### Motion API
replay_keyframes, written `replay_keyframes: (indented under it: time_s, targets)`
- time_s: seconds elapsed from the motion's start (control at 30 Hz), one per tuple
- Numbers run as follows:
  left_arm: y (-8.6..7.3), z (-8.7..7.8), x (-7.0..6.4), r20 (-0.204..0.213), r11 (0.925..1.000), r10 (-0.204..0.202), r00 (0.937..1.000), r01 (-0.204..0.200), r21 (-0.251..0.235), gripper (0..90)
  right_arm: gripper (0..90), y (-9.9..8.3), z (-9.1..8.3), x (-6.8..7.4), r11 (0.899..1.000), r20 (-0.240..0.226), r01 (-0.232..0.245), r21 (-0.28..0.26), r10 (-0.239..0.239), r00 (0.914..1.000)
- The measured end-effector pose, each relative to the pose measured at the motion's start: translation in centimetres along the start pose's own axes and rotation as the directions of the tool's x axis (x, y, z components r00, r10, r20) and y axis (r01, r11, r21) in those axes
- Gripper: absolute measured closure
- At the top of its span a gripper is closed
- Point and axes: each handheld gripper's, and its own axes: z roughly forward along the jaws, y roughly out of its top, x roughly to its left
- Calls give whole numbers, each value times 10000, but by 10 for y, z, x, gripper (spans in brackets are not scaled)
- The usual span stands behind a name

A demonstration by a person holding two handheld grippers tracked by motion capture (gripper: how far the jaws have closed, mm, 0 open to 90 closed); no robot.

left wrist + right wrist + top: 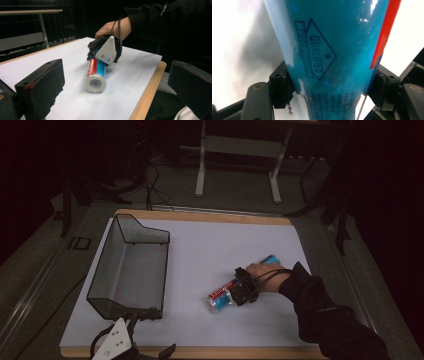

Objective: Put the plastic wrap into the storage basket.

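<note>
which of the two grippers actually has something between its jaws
The right gripper: its jaws sit on either side of the blue and red tube lying on the white sheet. The left gripper, near the mesh basket, stands open with nothing between its jaws.

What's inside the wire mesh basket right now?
Nothing shows inside the wire mesh basket: its grey floor looks bare. The near wall hides a thin strip of floor behind it. The blue tube lies outside on the white sheet, clamped by the right tool.
</note>
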Motion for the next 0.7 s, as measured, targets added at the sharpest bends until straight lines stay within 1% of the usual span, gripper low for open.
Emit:
replay_keyframes:
  time_s: [0.03,0.1,0.17,0.2,0.23,0.3,0.33,0.37,0.4,0.43,0.47,0.5,0.57,0.6,0.63,0.67,0.7]
  targets:
    - [0,0,0,10,10000,5,10000,-5,3,15,310,-2,-5,-1,9994,122,-261,-229,264,9996]
    - [0,0,0,-22,10000,4,10000,-4,-34,15,312,-6,-11,-5,9958,127,-733,-541,741,9972]
    - [0,0,0,-23,10000,20,10000,-20,5,15,313,-10,-16,-11,9872,115,-1320,-901,1335,9910]
    - [0,0,0,-38,10000,30,10000,-30,-3,15,313,-11,-18,-14,9822,137,-1516,-1111,1541,9880]
    - [0,0,-1,-51,10000,34,10000,-35,-9,15,314,-13,-20,-17,9761,59,-1769,-1260,1791,9838]
    - [0,0,-1,-45,10000,11,10000,-11,-37,15,315,-17,-24,-21,9639,60,-2189,-1518,2223,9750]
    - [0,0,-1,-74,10000,15,10000,-16,-40,15,315,-19,-27,-24,9587,-8,-2311,-1658,2342,9722]
    - [0,0,-1,-74,10000,15,10000,-16,-40,15,315,-19,-27,-24,9587,-8,-2311,-1658,2342,9722]
    - [0,0,0,-38,10000,5,10000,-5,-8,15,316,-20,-29,-26,9512,7,-2515,-1790,2558,9667]
    - [0,0,0,-27,10000,0,10000,0,-1,15,316,-25,-35,-30,9341,-71,-2886,-2101,2937,9559]
    - [0,0,0,-25,10000,11,10000,-11,2,15,316,-29,-39,-35,9143,-56,-3187,-2499,3278,9447]
    - [0,0,0,-27,10000,16,10000,-16,-17,15,317,-31,-42,-37,9020,-162,-3431,-2621,3514,9361]
    - [0,0,0,-19,10000,16,10000,-16,-26,15,317,-31,-42,-37,9020,-162,-3431,-2621,3514,9361]
    - [0,0,-1,-35,10000,25,10000,-25,-36,15,317,-34,-45,-40,8891,-181,-3598,-2831,3701,9288]
    - [0,0,-1,-16,10000,11,10000,-11,-37,15,318,-39,-53,-46,8531,-343,-4031,-3313,4160,9087]
    - [0,0,-1,-16,10000,2,10000,-2,-40,15,318,-42,-56,-48,8305,-417,-4311,-3528,4463,8939]
    - [0,0,-1,-27,10000,9,10000,-10,-46,15,318,-44,-60,-50,8112,-504,-4491,-3744,4659,8834]
